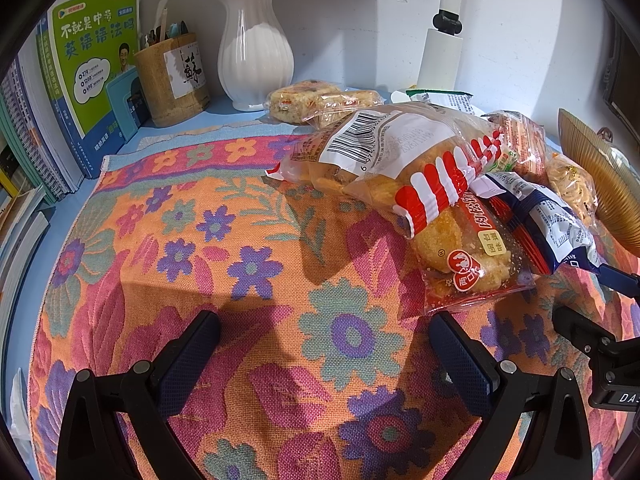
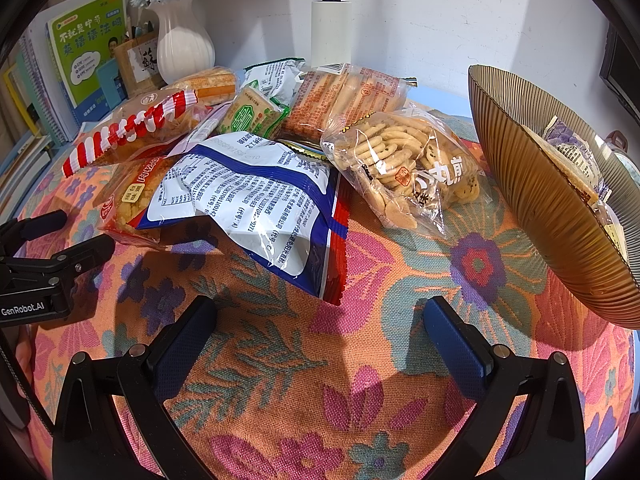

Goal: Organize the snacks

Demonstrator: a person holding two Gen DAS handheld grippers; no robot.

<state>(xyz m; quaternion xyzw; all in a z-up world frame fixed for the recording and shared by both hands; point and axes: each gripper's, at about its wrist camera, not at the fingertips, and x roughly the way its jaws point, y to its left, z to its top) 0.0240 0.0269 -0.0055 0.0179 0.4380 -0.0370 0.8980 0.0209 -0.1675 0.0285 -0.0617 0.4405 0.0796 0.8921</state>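
A pile of snack packets lies on a flowered cloth (image 1: 240,264). A red-striped bread bag (image 1: 400,152) lies on top, also in the right wrist view (image 2: 132,132). A blue-and-white bag (image 2: 256,200) lies in front, a clear bag of small biscuits (image 2: 404,160) to its right. A ribbed gold bowl (image 2: 532,184) at the right holds one or more packets (image 2: 572,156). My left gripper (image 1: 324,344) is open and empty, just left of the pile. My right gripper (image 2: 320,328) is open and empty, just before the blue-and-white bag.
A white vase (image 1: 256,48), a brown pen holder (image 1: 172,76) and upright books (image 1: 92,60) stand at the back left. A white lamp post (image 2: 330,28) stands at the back wall. Two wrapped cakes (image 1: 316,102) lie by the vase.
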